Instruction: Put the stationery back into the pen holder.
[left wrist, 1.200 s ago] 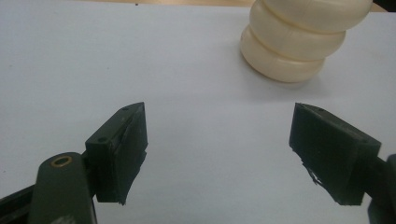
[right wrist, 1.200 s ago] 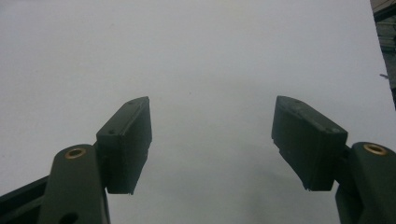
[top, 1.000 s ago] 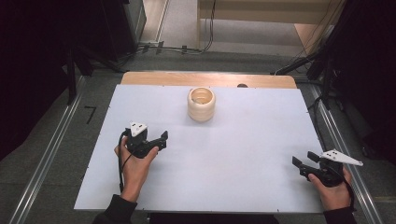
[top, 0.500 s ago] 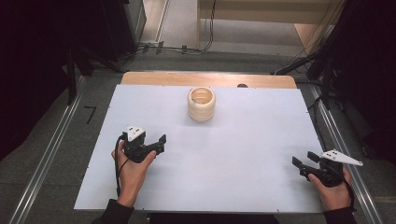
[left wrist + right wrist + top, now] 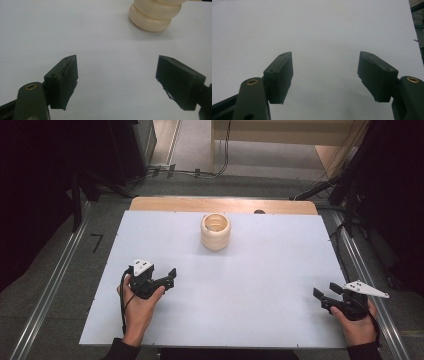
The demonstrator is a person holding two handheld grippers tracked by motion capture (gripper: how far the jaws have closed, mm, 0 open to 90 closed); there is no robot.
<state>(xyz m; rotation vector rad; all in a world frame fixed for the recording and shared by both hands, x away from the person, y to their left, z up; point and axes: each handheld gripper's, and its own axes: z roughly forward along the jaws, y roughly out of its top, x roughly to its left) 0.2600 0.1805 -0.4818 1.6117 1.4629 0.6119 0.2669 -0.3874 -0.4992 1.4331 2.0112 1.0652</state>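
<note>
Two handheld grippers waiting near a cream ridged cup (image 5: 215, 231).

Left gripper (image 5: 167, 276) is pointing toward the cup, jaws spread ready; right gripper (image 5: 325, 294) is idling farther off, jaws spread too.

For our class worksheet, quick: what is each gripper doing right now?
Left gripper: open, holding nothing, pointed toward the cup.
Right gripper: open, holding nothing, over the table.

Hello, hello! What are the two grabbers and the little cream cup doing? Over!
Left gripper open, aimed at cup. Right gripper open, near table corner. Cream ribbed cup upright, untouched, on white table. Nothing between them.
</note>
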